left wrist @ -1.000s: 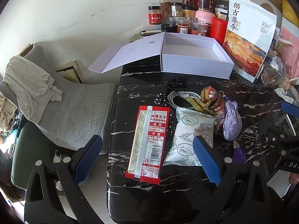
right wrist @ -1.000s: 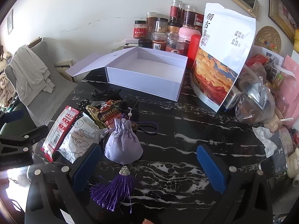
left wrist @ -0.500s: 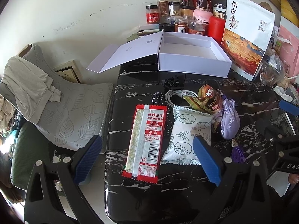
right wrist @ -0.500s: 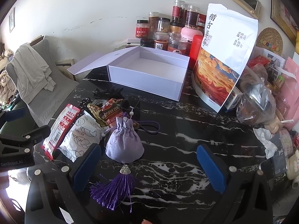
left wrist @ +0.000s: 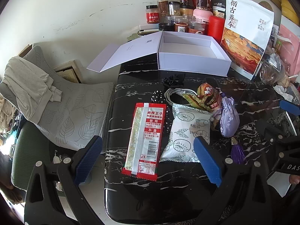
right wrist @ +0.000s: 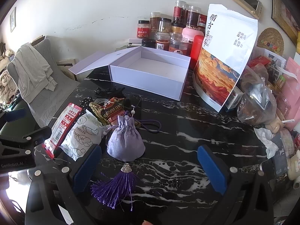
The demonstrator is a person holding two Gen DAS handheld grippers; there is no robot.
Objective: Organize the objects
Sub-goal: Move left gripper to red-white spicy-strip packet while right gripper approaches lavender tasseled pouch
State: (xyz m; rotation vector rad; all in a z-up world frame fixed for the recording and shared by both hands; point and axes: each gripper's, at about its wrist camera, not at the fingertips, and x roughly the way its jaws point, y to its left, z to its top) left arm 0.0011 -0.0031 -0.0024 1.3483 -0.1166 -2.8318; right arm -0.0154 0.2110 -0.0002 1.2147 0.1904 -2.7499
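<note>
Table point(right wrist: 187, 131) – glossy black marble-look; box point(right wrist: 150, 82) matt white card; pouch point(right wrist: 124, 142) satiny lilac cloth; snack packets point(left wrist: 145, 140) – shiny plastic film.

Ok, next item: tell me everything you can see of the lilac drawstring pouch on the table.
The lilac pouch is a small satin-looking bag with faint embroidery, gathered shut at the neck by a purple cord with pale beads. A metal cap and a dark purple tassel hang from its base, splayed toward the camera. It sits plump on the black marble table, its neck leaning against the brown cereal packet, beside the white snack packet. The tongs of the right gripper stand open near it, not touching.
</note>
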